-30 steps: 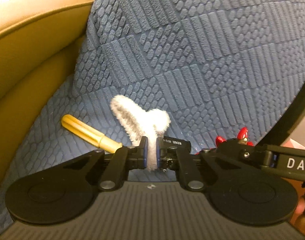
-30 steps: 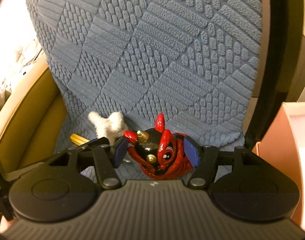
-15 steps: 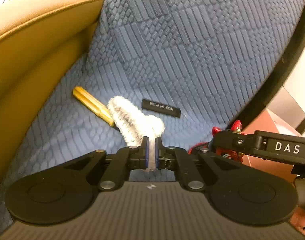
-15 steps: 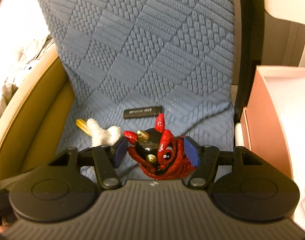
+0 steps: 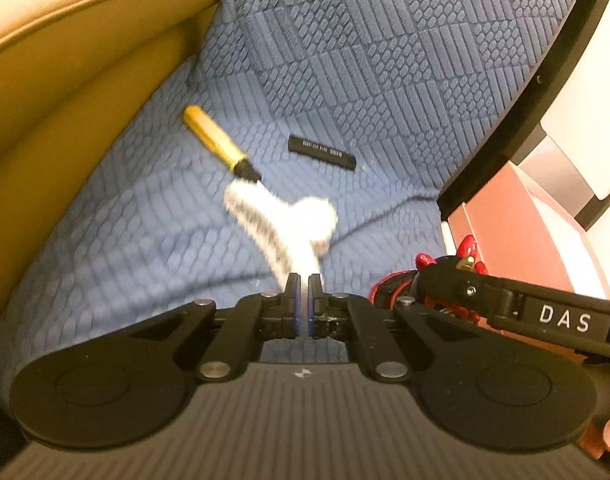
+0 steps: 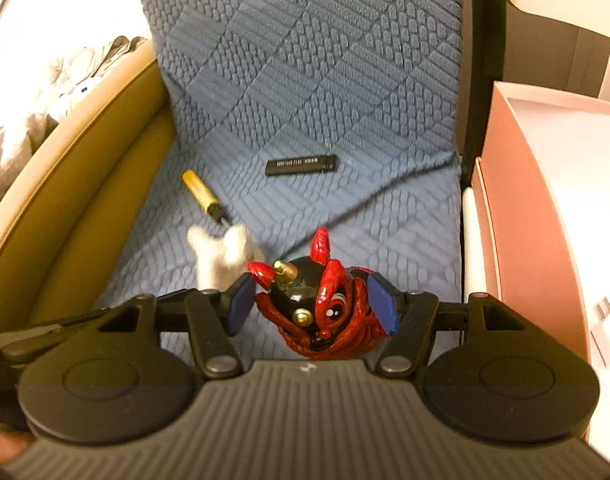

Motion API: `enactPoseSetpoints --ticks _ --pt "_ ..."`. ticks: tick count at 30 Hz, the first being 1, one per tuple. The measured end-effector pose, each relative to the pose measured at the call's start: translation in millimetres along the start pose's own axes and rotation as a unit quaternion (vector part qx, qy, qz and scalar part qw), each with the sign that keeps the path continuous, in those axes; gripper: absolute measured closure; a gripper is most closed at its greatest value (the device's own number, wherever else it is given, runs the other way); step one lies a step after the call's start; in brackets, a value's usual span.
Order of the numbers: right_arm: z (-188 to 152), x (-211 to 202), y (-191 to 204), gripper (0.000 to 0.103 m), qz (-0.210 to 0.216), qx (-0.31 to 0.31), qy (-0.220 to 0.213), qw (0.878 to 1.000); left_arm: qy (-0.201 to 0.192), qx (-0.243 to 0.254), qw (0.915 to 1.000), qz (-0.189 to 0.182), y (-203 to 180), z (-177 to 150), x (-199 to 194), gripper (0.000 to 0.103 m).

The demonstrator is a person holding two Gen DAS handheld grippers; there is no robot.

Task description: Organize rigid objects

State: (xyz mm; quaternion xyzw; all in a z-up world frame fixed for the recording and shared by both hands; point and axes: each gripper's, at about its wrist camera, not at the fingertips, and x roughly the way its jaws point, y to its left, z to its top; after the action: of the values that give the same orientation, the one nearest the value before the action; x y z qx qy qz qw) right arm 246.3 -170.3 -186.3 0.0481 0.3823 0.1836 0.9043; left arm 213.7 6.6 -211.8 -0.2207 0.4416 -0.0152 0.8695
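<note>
My left gripper (image 5: 303, 280) is shut on a fuzzy white hair claw clip (image 5: 289, 226), held above the blue textured seat cushion (image 5: 345, 80). The clip also shows in the right wrist view (image 6: 221, 256). My right gripper (image 6: 311, 300) is shut on a red and black figurine (image 6: 319, 312), which also shows in the left wrist view (image 5: 445, 276). A yellow-handled screwdriver (image 5: 217, 144) and a black lipstick tube (image 5: 321, 152) lie on the cushion; both also show in the right wrist view, the screwdriver (image 6: 203, 196) and the tube (image 6: 301, 165).
A tan leather armrest (image 5: 65, 80) borders the cushion on the left. A pink open box (image 6: 545, 200) stands to the right of the seat, past a black frame edge (image 6: 475, 60). Crumpled grey fabric (image 6: 45, 92) lies at far left.
Both grippers have pulled back and up from the cushion with their objects. The screwdriver and the black tube have come into fuller view, and the pink box shows more on the right.
</note>
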Motion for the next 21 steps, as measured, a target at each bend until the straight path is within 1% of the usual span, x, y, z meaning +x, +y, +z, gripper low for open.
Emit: enactPoseSetpoints --ticks 4,7,9,10,12,13,14,15,16,21 --pt "-13 -8 2 0.038 -0.005 -0.001 0.0 1.0 0.008 -0.008 0.9999 -0.003 0 -8 -3 0.099" --pt "-19 -10 4 0.038 -0.009 -0.006 -0.007 1.0 0.014 -0.024 0.9996 -0.01 2 -6 3 0.098" --pt "-19 -10 5 0.038 -0.011 -0.01 -0.01 1.0 0.009 -0.034 0.9994 -0.007 4 -3 6 0.098" --pt "-20 -10 5 0.038 -0.013 -0.01 -0.012 1.0 0.009 -0.035 0.9993 -0.009 5 -1 8 0.096" --pt "-20 -10 6 0.038 -0.025 -0.017 -0.013 0.999 0.009 -0.041 0.9991 -0.01 6 2 11 0.088" --pt "-21 -10 6 0.036 -0.027 -0.021 -0.012 0.999 0.009 -0.043 0.999 -0.007 6 4 12 0.075" --pt "-22 -10 6 0.036 -0.029 -0.023 -0.012 0.999 0.007 -0.043 0.999 -0.004 7 6 14 0.061" --pt "-22 -10 5 0.036 -0.027 -0.023 -0.011 0.999 0.005 -0.044 0.999 -0.002 8 7 15 0.055" --pt "-23 -10 5 0.036 -0.027 -0.024 -0.01 0.999 0.003 -0.047 0.9989 -0.002 8 9 16 0.052" --pt "-27 -3 7 0.035 -0.04 -0.031 -0.001 0.999 0.001 -0.055 0.9984 -0.011 7 17 26 0.049"
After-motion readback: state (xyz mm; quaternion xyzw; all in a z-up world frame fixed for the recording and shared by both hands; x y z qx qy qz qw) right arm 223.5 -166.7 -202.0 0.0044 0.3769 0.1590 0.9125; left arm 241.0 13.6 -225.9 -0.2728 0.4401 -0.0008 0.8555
